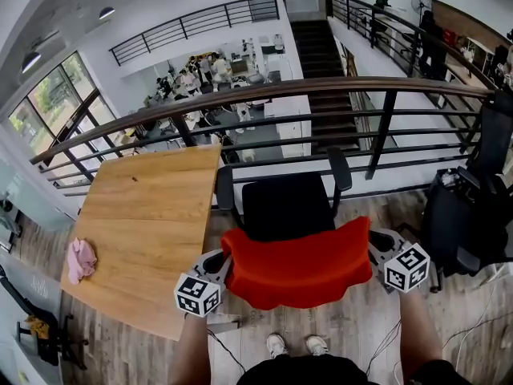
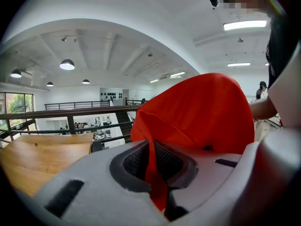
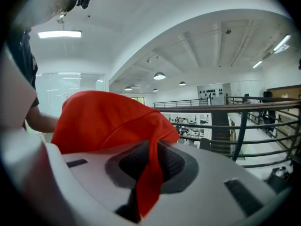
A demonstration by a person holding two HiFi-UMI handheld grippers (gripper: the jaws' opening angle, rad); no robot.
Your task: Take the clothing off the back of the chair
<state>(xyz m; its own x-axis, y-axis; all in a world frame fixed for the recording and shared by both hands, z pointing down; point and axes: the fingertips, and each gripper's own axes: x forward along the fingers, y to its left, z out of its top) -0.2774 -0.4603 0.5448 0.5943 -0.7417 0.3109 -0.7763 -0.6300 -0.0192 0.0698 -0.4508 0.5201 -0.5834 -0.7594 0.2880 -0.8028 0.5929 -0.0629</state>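
As the bright red fabric garment [image 1: 298, 263] lies draped over the backrest of the black office chair [image 1: 287, 204], its long axis runs side to side across my head view, from one gripper to the other. Its lower edge hangs on my side of the backrest. My left gripper [image 1: 225, 259] is at the garment's left end, and the left gripper view shows the jaws pressed together on a thin fold of red cloth that passes down between them. My right gripper [image 1: 375, 245] is at the right end. There too the jaws pinch a strip of the same cloth, with the rest bulging up beyond them. The chair's seat lies beyond the backrest, toward the dark metal railing [image 1: 264, 95]. Left of the chair stands a light wooden worktop [image 1: 152, 207], with a crumpled pink cloth [image 1: 80, 259] near its left edge.
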